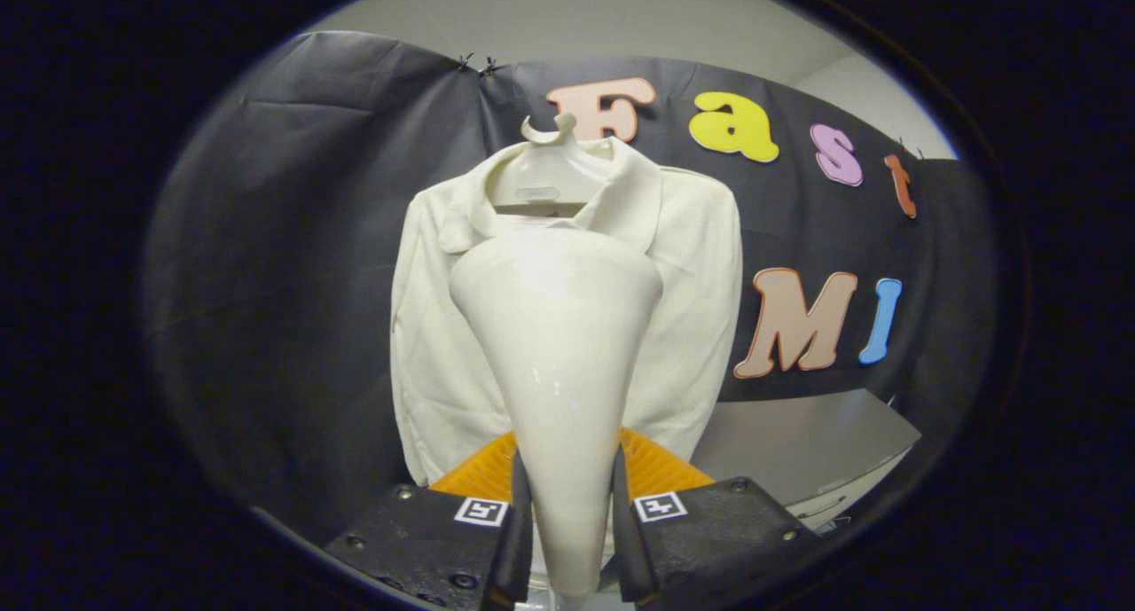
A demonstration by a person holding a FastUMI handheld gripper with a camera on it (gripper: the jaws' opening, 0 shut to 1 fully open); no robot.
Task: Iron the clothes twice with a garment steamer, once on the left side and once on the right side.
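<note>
Shirt (683, 292) middle and hem behind the steamer (559, 345); steamer's lower end beneath the jaws.

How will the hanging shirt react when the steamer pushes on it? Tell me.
The shirt looks like soft cloth, so it will probably give and swing on its hanger. The glossy steamer, clamped in the gripper, likely slides easily.

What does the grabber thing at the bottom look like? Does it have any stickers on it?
The gripper has two chunky black blocks with small screws at the corners. Each block carries a little square black-and-white marker, like a tiny puzzle code. From each block a thin flat finger sticks forward. Behind the blocks sits a ribbed orange part shaped like a fan.
</note>
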